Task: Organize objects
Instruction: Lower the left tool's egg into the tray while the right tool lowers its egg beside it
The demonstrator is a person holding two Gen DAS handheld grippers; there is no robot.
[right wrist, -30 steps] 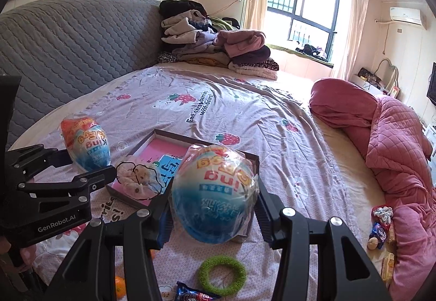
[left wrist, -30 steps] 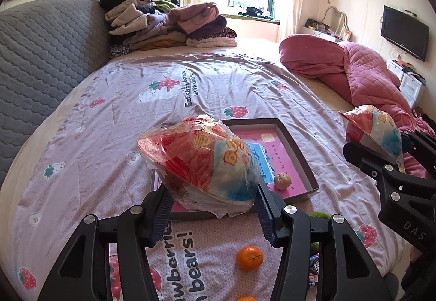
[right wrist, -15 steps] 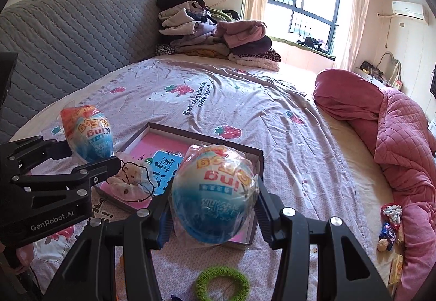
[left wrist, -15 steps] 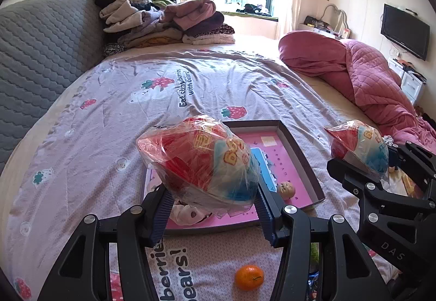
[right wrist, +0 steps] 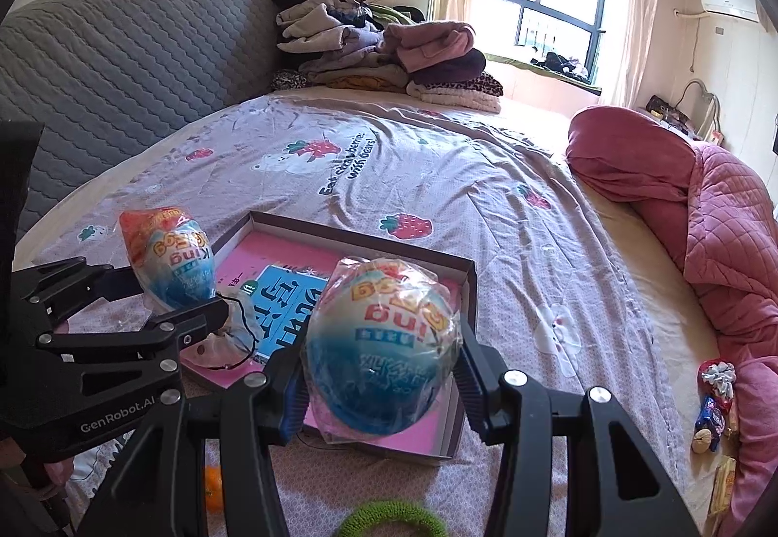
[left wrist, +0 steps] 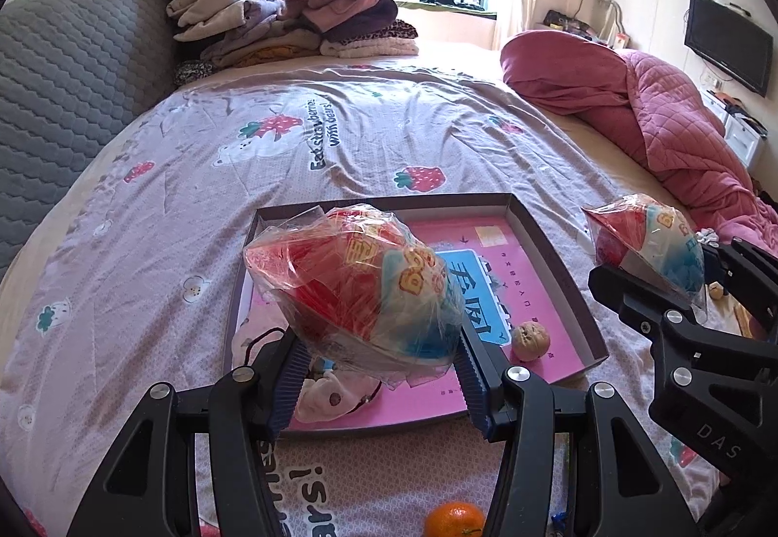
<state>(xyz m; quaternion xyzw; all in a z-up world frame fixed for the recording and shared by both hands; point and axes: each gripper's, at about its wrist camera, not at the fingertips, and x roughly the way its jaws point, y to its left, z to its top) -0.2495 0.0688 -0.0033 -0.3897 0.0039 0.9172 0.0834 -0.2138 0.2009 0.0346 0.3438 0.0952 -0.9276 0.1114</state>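
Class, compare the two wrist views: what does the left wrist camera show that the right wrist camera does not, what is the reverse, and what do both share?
Only the left wrist view shows the wall television and the small walnut-like ball in the box. Only the right wrist view shows the green ring and the small items beside the pink quilt. Both show the pink-lined box, the clothes pile, and each gripper clamping a wrapped egg toy.

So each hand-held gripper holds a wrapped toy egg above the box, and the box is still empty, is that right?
Not quite: the box is not empty. The left wrist view shows a walnut and a small pink pouch inside. Both toy eggs are held.
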